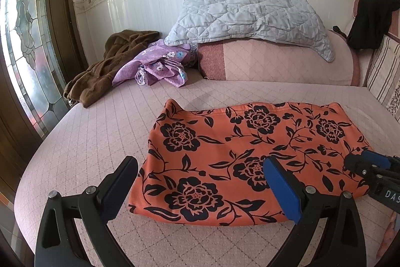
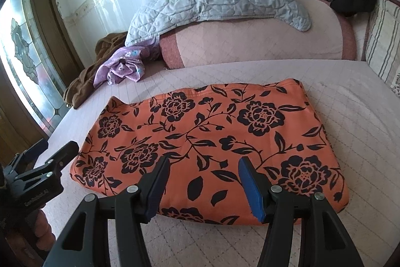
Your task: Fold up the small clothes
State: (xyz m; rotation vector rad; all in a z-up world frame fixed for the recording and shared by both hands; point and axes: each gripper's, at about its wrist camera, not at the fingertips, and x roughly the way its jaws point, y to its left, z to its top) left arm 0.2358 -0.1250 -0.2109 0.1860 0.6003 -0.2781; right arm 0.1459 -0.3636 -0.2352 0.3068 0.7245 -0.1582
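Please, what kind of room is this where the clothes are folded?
Most likely a bedroom in a home. The orange black-flowered garment lies on a pink quilted bed, a grey quilted blanket tops a pink bolster, and a stained-glass door stands beside.

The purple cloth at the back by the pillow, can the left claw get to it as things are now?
Probably yes. The left claw is open and holds nothing, and bare bed runs from it to the purple cloth, left of the orange garment. It lies well back, so expect a long forward reach.
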